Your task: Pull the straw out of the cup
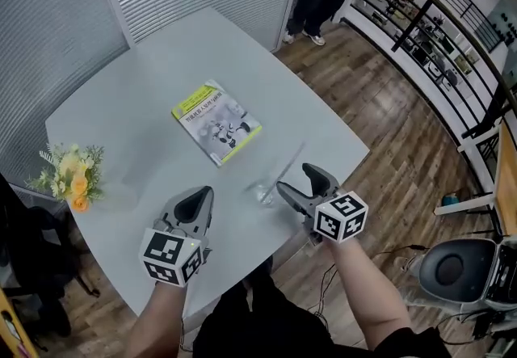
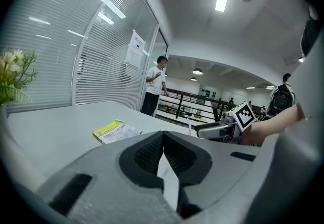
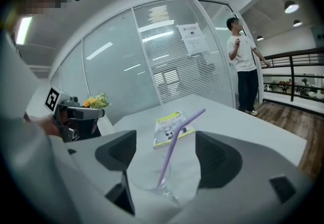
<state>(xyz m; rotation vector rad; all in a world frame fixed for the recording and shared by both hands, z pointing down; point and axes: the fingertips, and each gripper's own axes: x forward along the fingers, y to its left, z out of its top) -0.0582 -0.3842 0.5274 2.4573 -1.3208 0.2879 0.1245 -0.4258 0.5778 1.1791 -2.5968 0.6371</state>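
Pointing at a clear glass cup (image 3: pixel 144 177) on the pale grey table (image 1: pixel 137 114), the right gripper (image 1: pixel 296 181) has its jaws wide apart, with the cup just ahead, untouched. A bent lilac plastic straw (image 3: pixel 169 156) stands inside it. The left gripper (image 1: pixel 199 200) nearby has its jaws together, empty.

Quick headcount: one table (image 1: pixel 137 98), and on it one clear cup (image 1: pixel 265 191) with one purple straw (image 1: pixel 287 159) in it, one yellow-edged booklet (image 1: pixel 216 122) and one bunch of flowers (image 1: pixel 73 174). Two tools, the left tool (image 1: pixel 197 201) and the right tool (image 1: pixel 297 179). Two people further back: one person in a white shirt (image 2: pixel 155 86), one person with a backpack (image 2: pixel 281 100).
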